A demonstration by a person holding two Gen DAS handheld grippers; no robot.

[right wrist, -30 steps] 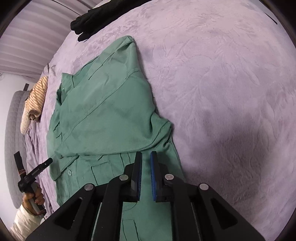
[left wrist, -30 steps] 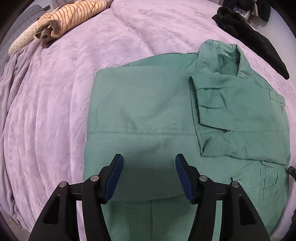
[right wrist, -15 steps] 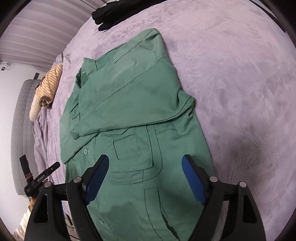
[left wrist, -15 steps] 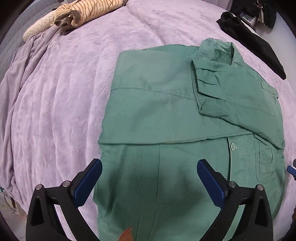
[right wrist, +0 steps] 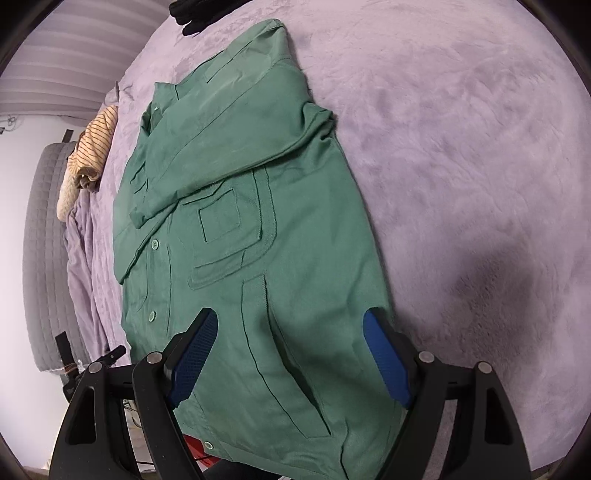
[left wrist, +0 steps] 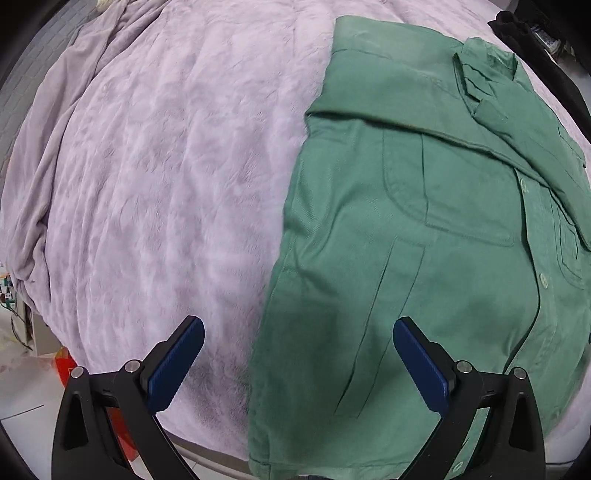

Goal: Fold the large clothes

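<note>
A large green button-up jacket point(left wrist: 424, 229) lies flat on a lilac blanket, front up, with both sleeves folded across its chest. My left gripper point(left wrist: 295, 350) is open and empty, hovering over the jacket's left hem edge near the bed's front edge. In the right wrist view the jacket point(right wrist: 258, 221) fills the middle, collar at the far end. My right gripper point(right wrist: 291, 350) is open and empty above the lower right part of the jacket, near its hem.
The lilac blanket point(left wrist: 166, 166) covers the bed. A black garment point(right wrist: 192, 14) lies beyond the collar. A striped beige garment point(right wrist: 96, 140) lies by the grey headboard point(right wrist: 40, 258). The floor and a red object point(left wrist: 66, 365) show past the bed's front edge.
Both grippers have opened and pulled back from the sleeves toward the jacket's hem. The right gripper was shut one second ago. The left has shifted toward the jacket's left edge.
</note>
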